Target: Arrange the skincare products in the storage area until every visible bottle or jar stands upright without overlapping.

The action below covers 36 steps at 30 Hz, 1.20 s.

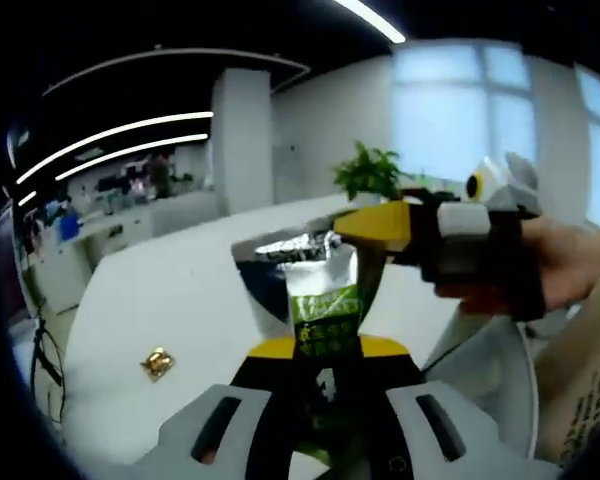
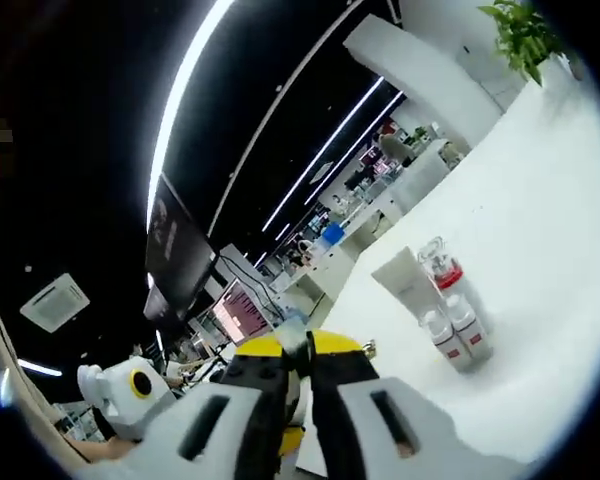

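A silver sachet with a green label (image 1: 325,300) hangs upright above the white table (image 1: 180,290). My left gripper (image 1: 325,352) is shut on its lower part. My right gripper (image 1: 368,228) reaches in from the right, held by a hand, and pinches the sachet's torn silver top. In the right gripper view my right gripper (image 2: 298,362) is shut on a thin edge of the sachet (image 2: 294,330). Further along the table stand two white bottles with red labels (image 2: 458,333), a clear jar with a red band (image 2: 440,266) and a white tube (image 2: 406,282), all upright in a tight group.
A small gold wrapper (image 1: 157,363) lies on the table at the left. A white curved rim (image 1: 505,365) sits under the person's arm at the right. A potted plant (image 1: 370,170) stands at the table's far end, with office desks beyond.
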{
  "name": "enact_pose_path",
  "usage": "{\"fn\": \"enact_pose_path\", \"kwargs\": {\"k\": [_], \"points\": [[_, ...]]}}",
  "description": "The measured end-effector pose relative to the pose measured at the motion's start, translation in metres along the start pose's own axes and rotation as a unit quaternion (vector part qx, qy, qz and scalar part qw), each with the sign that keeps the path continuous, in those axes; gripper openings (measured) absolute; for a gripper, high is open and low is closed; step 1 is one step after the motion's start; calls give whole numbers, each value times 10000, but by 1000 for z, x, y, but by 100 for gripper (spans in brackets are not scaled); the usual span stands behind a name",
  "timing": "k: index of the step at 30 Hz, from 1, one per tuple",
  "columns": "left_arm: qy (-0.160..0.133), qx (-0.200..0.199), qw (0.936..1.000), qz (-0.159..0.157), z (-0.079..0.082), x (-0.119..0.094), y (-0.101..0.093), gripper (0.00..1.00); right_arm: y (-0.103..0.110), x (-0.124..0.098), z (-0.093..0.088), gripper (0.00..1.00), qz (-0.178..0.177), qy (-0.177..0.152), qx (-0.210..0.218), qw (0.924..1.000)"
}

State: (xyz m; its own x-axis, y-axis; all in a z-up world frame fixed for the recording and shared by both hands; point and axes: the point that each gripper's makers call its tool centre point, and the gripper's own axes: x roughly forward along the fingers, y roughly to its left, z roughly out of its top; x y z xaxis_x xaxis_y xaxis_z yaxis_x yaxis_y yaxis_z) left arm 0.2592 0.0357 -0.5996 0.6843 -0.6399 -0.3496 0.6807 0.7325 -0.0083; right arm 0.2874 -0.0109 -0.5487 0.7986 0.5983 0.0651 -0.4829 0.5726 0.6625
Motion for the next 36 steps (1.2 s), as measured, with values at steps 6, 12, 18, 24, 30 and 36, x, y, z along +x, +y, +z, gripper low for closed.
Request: {"fn": "enact_pose_path", "kwargs": {"k": [6,12,18,24,30,36], "points": [[-31,8,9999,-97,-2,-6,-4,38,17,-2,0,1,214,3,-210,9996],[-27,41,9997,-244,-1,-12,-5,41,31,-2,11,1,452,-197,-124,9987],[-151,-326,9990,-273,-3,-27,15,59,45,-2,16,1,750,-96,-269,9968],[-383,-472,9907,-1218,12,-38,3,86,91,-14,12,1,2049,240,-182,9783],[-1093,-1472,9586,-2177,41,-53,-17,48,119,-22,13,1,2761,504,-144,9597],[-1089,-1647,9486,-2474,41,-56,-25,27,98,-13,18,1,2396,320,41,9703]]}}
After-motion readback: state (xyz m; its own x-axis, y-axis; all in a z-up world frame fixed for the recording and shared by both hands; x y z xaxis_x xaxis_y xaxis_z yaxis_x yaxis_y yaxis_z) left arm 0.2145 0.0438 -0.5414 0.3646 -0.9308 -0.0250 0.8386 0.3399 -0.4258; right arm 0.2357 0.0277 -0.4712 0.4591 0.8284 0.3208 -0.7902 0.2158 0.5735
